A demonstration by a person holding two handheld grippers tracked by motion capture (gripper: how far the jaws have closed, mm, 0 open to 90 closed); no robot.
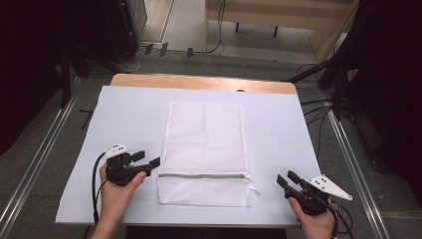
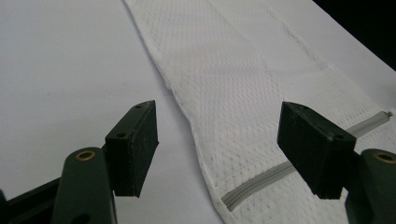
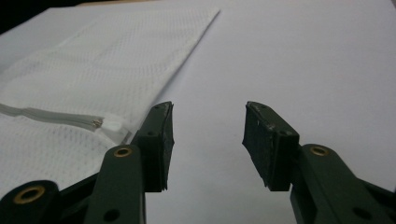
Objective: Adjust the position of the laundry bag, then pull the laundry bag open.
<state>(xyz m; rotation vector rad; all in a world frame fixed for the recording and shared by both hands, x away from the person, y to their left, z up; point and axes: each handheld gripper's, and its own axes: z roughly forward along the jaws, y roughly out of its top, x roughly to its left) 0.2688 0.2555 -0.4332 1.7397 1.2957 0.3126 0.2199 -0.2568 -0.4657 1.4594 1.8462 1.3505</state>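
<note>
High view: one wooden counter carries one white sheet cover. One white rectangular mesh laundry bag lies flat on the cover, between the two tools. One grey zipper runs across the bag near its near end, and one small white pull tab lies at the zipper end on the right tool's side. The left tool, black with a grey three-cornered plate, is held in the person's left hand; its jaws stand apart with nothing between them, and they point at the bag's edge just beside the zipper's closed end. The right tool, of the same build, is held in the right hand; its jaws also stand apart and hold nothing. The pull tab lies near it, off to its left side, not touching.

Left gripper view: the two black jaws of the left tool are spread wide and hold nothing. The bag's edge runs up between them, above the cover. The zipper starts between the jaws and passes behind the right-hand jaw.

Right gripper view: the right tool stands moderately open and holds nothing; bare cover lies between its jaws. The bag lies beyond the left-hand jaw, and the zipper end with its pull tab sits just beside that jaw.
</note>
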